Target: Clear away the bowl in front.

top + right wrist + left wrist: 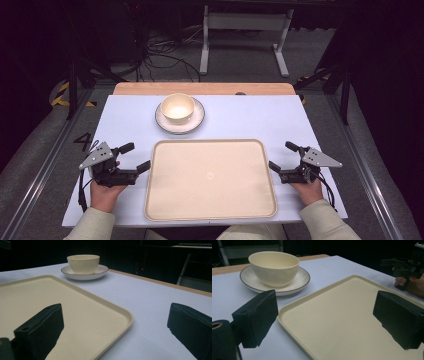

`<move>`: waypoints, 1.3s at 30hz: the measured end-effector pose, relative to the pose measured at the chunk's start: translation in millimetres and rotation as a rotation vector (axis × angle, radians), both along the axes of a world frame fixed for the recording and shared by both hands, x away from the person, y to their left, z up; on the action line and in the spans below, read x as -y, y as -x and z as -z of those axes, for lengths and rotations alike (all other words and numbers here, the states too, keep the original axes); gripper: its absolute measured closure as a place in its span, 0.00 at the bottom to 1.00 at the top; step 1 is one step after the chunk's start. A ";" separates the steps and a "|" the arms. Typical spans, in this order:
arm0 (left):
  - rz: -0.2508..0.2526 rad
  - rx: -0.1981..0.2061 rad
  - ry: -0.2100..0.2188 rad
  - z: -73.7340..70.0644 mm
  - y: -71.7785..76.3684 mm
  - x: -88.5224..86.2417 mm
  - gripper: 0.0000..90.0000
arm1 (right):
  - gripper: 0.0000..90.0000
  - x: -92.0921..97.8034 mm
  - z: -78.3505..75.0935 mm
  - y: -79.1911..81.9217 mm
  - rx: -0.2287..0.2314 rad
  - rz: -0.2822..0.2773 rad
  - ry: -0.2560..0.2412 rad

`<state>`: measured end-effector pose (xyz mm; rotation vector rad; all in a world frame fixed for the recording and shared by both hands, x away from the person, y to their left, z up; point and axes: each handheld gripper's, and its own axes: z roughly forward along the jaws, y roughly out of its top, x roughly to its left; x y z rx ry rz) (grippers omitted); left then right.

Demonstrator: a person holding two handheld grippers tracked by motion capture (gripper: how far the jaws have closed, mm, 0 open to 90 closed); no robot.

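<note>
Left tool point(134, 157): held in the person's left hand point(104, 192), just beside the tray's left edge, near its far corner. Jaws spread wide, nothing between them. One jaw tip reaches close to the tray's rim; whether it touches cannot be told. In the left gripper view the jaws frame the tray's near corner, with the bowl beyond.

Tabletop point(125, 120): pale blue-white sheet under the tray, with a wooden strip along the far edge.

Tray point(210, 210): cream, rectangular with rounded corners and a low raised rim, lying flat at the front middle of the tabletop between the two tools. Its surface is bare.

Plate point(196, 119): white with a dark rim line, just beyond the tray's far edge, a little left of the tray's middle, apart from the tray.

Bowl point(178, 107): cream, upright, sitting in the middle of the plate, so behind the tray as well.

Right tool point(284, 156): held in the person's right hand point(307, 191), just beside the tray's right edge, near its far corner. Jaws spread wide, gripping nothing. In the right gripper view one jaw stands over the tray, the other over bare tabletop right of the tray.
</note>
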<state>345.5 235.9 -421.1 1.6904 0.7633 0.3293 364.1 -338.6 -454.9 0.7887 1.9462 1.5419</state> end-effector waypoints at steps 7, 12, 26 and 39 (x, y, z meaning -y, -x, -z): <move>0.010 0.005 0.004 -5.0 1.0 2.5 0.08 | 0.01 1.0 0.1 -0.3 -0.005 0.007 -0.011; 0.013 0.003 -0.006 -8.8 -4.1 3.9 0.07 | 0.01 1.6 0.2 -0.6 -0.006 0.016 -0.020; -0.003 0.028 0.012 -27.8 -28.3 10.8 0.07 | 0.02 1.7 0.2 -0.9 -0.009 0.015 -0.021; -0.033 0.034 0.009 -39.3 -56.0 8.4 0.06 | 0.02 1.8 0.2 -1.3 -0.012 0.008 -0.024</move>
